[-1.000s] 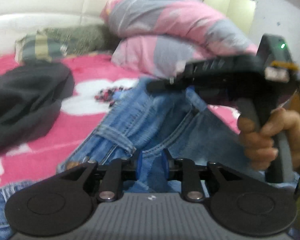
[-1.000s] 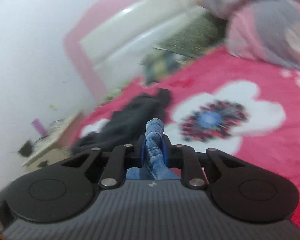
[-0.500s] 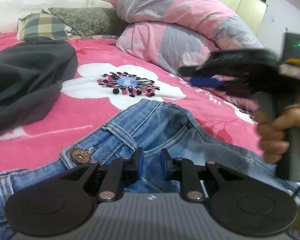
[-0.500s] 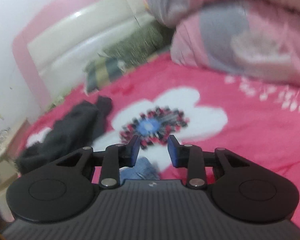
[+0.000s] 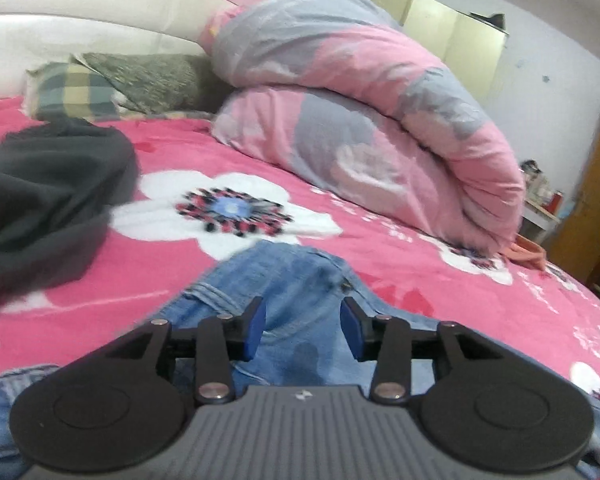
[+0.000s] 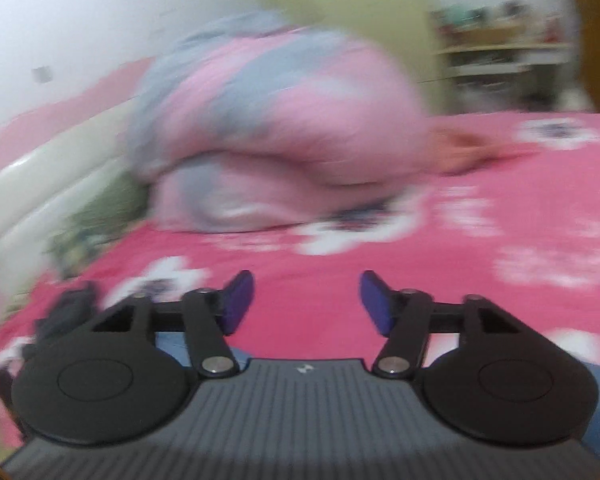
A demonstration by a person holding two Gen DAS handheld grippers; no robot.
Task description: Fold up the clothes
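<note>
Blue jeans (image 5: 296, 280) lie on the pink flowered bedspread (image 5: 440, 292), their waistband end just ahead of my left gripper (image 5: 303, 330). Its jaws are opening; the denim lies below and beyond the blue pads (image 5: 254, 330), which do not press on it. In the blurred right wrist view my right gripper (image 6: 306, 304) hovers over the bedspread (image 6: 460, 232), its jaws opening with nothing between them. A strip of the jeans (image 6: 172, 346) shows under its body. A dark garment (image 5: 44, 196) lies crumpled at the left.
A rolled pink and grey quilt (image 5: 364, 120) fills the back right of the bed. Checked and leafy pillows (image 5: 112, 84) lean on the white headboard. A wooden door (image 5: 592, 200) and a small table with clutter stand beyond the bed's right edge.
Both grippers let go of the jeans and opened. The right gripper swung away to the right, out of the left wrist view, and now faces the quilt.
</note>
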